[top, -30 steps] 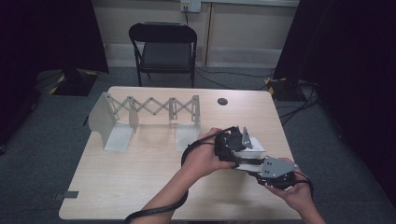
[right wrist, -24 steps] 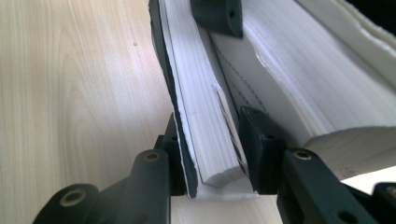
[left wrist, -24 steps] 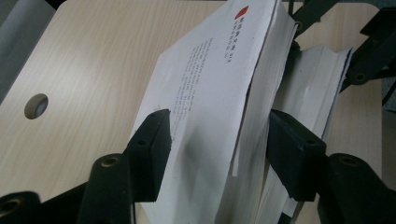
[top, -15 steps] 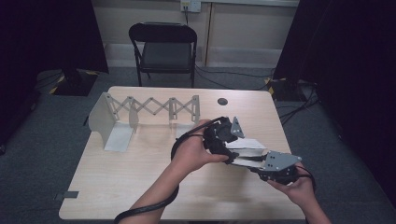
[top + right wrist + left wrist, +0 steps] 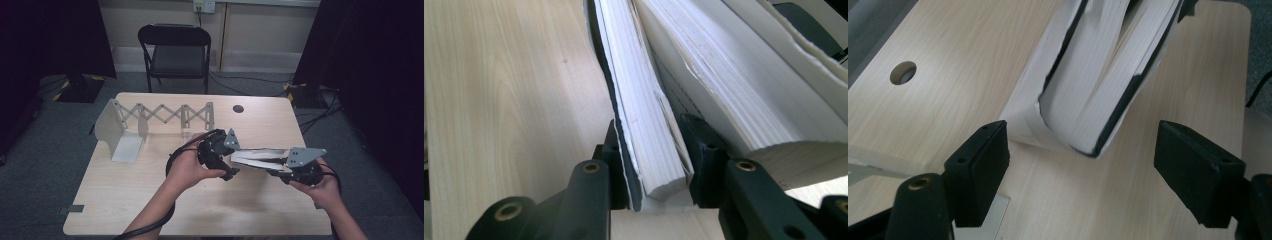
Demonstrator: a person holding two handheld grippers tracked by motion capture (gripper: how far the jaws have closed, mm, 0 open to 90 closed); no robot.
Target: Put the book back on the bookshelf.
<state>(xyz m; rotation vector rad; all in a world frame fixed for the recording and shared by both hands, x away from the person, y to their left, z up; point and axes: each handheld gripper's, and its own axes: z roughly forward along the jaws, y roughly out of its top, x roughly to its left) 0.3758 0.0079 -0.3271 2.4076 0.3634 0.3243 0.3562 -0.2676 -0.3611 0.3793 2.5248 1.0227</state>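
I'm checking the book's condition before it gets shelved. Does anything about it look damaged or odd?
Yes. The book has a torn, ragged cover edge, and its pages splay apart in separate blocks rather than lying shut. The right gripper clamps only one block of pages with the cover, while the left gripper, jaws just opened, touches nothing.

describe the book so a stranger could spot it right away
On the light wooden table, look right of centre, in front of the white accordion rack. The book hangs between the two grippers, clamped by the right gripper: white pages fanned open, dark cover.
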